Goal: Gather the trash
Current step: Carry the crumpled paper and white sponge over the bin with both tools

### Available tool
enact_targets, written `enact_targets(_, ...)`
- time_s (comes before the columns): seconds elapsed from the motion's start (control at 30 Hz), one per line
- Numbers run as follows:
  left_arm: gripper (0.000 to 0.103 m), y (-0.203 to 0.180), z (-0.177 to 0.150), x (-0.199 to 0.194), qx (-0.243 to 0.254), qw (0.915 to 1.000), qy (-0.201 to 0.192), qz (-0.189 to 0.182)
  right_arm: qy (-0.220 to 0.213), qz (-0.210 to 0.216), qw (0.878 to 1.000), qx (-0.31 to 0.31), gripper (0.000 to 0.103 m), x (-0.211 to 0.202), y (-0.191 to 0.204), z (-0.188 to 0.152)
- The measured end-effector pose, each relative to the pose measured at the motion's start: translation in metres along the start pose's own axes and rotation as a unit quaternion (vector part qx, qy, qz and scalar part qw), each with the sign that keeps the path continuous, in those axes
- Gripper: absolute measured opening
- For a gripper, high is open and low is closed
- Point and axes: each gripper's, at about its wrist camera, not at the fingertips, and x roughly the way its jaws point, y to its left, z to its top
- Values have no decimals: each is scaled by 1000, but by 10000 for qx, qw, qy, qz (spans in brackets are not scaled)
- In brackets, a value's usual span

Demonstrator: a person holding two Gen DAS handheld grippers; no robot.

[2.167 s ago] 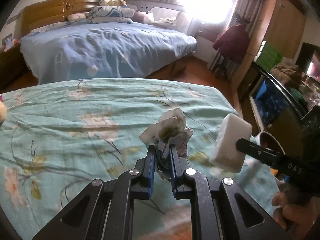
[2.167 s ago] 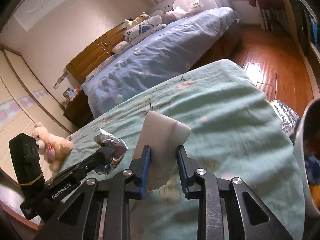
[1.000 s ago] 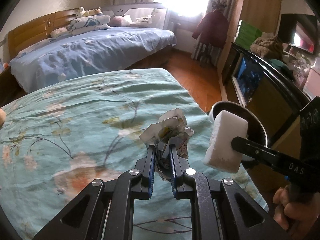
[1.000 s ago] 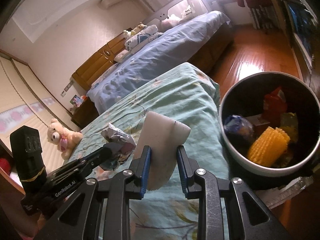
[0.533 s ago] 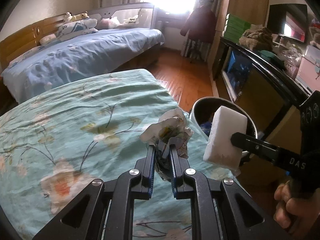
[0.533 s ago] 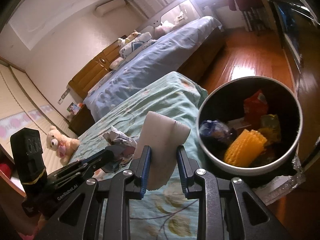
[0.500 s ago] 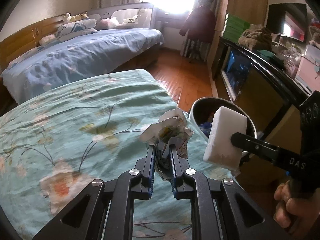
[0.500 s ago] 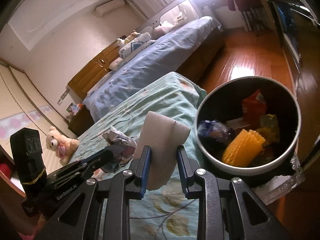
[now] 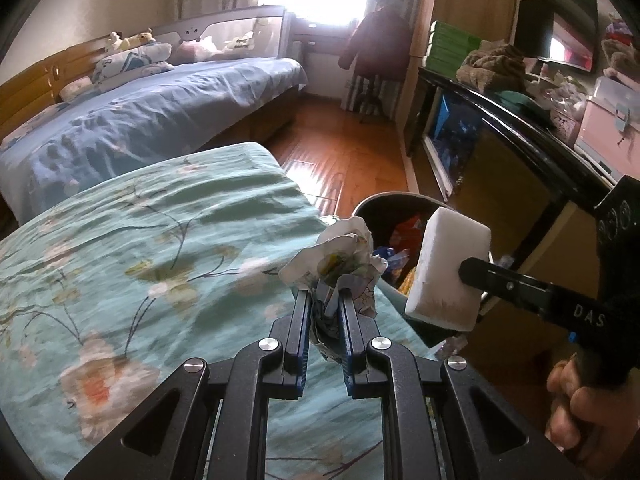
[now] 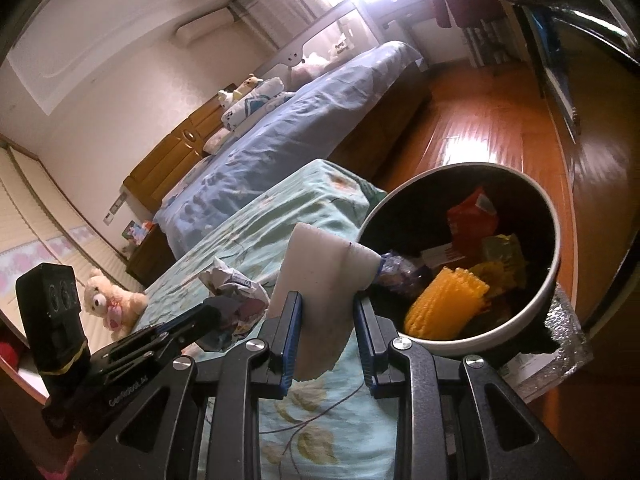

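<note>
Two beds: teal floral bedspread (image 9: 152, 248) near, blue-quilted bed (image 9: 160, 112) behind, wood floor (image 9: 340, 148). Trash bin (image 10: 550, 280) past the bedspread's corner, contents partly hidden. Left gripper (image 9: 325, 300) clamps crumpled wrapper (image 9: 340, 256); right gripper (image 10: 327, 312) pinches white foam block (image 10: 320, 276), both near the bin's rim. Teddy bear (image 10: 110, 302) far left.

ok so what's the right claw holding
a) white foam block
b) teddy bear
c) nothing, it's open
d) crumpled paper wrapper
a: in the right wrist view the right claw is clamped on the white foam block, beside the trash bin; the crumpled wrapper sits in the left claw.
</note>
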Motion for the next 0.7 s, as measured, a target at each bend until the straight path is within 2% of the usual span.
enact_targets(0.7, 12, -18, 9, 11, 110, 9998, 1, -167, -112, -176, 9996, 166, 26, -10, -23, 4)
